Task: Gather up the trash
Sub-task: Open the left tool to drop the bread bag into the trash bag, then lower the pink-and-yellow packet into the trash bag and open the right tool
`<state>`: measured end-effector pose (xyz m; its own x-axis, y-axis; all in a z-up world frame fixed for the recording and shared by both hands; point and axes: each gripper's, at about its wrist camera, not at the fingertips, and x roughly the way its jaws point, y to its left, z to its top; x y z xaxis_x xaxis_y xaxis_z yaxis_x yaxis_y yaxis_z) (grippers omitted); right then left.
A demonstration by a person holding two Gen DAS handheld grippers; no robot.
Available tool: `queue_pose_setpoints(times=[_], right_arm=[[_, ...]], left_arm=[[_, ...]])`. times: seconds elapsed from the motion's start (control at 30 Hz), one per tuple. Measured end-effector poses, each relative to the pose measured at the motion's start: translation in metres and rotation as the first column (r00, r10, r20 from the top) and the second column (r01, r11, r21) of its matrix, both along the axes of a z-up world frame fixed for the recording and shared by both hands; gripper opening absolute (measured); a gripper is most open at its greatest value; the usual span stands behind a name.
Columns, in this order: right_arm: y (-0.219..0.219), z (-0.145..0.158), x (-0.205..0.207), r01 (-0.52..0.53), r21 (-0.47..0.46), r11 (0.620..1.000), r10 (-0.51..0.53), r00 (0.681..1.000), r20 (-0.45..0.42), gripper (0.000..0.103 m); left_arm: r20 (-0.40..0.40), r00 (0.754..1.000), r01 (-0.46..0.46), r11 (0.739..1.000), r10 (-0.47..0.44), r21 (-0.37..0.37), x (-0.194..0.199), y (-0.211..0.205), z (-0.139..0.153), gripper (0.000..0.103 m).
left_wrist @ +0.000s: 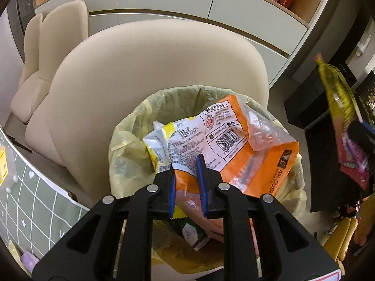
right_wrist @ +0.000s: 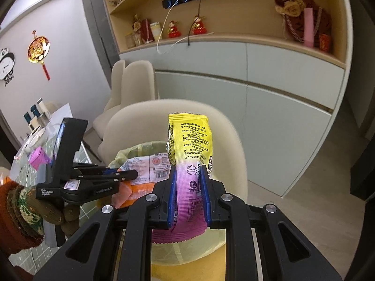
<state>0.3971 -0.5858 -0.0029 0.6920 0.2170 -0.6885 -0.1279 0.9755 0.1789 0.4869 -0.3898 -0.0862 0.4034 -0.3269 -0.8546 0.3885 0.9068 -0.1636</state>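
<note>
My left gripper [left_wrist: 186,164] is shut on an orange and white plastic package [left_wrist: 234,145] and holds it over the trash bin lined with a pale yellow bag [left_wrist: 124,149]. A yellow and white wrapper [left_wrist: 157,145] lies inside the bin. My right gripper [right_wrist: 187,173] is shut on a yellow and pink snack wrapper [right_wrist: 189,140], held upright above the bin's near rim [right_wrist: 126,152]. The left gripper [right_wrist: 131,174] shows in the right wrist view with the orange package [right_wrist: 150,166]. The snack wrapper also shows at the right of the left wrist view [left_wrist: 339,93].
A cream chair [left_wrist: 152,65] stands right behind the bin. More cream chairs [left_wrist: 46,46] stand to the left. A table with a green grid cloth [left_wrist: 30,192] is at the left. Grey cabinets [right_wrist: 281,89] with shelves stand behind.
</note>
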Motion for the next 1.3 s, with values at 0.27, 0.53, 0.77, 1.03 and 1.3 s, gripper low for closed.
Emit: queue_pose_setpoints(times=[0.27, 0.53, 0.77, 1.03, 1.3], right_arm=[[0.028, -0.017, 0.025, -0.078, 0.023, 0.997, 0.079, 0.996, -0.038, 0.019], [0.06, -0.029, 0.049, -0.154, 0.086, 0.984, 0.161, 0.983, -0.085, 0.019], [0.094, -0.078, 0.067, -0.22, -0.033, 0.975, 0.205, 0.944, -0.258, 0.019], [0.091, -0.109, 0.07, -0.189, -0.104, 0.976, 0.144, 0.93, -0.339, 0.019], [0.09, -0.1, 0.063, -0.131, -0.047, 0.99, 0.11, 0.943, -0.314, 0.024]], left_arm=[[0.019, 0.999, -0.042, 0.999, 0.043, -0.025, -0.009, 0.022, 0.012, 0.036], [0.044, 0.989, -0.135, 0.978, 0.143, -0.16, -0.021, 0.067, 0.043, 0.048], [0.043, 0.974, -0.211, 0.958, 0.223, -0.193, -0.043, 0.11, 0.06, 0.048], [0.005, 0.961, -0.271, 0.945, 0.276, -0.184, -0.069, 0.142, 0.05, 0.049], [-0.055, 0.947, -0.322, 0.932, 0.318, -0.168, -0.095, 0.178, 0.038, 0.05]])
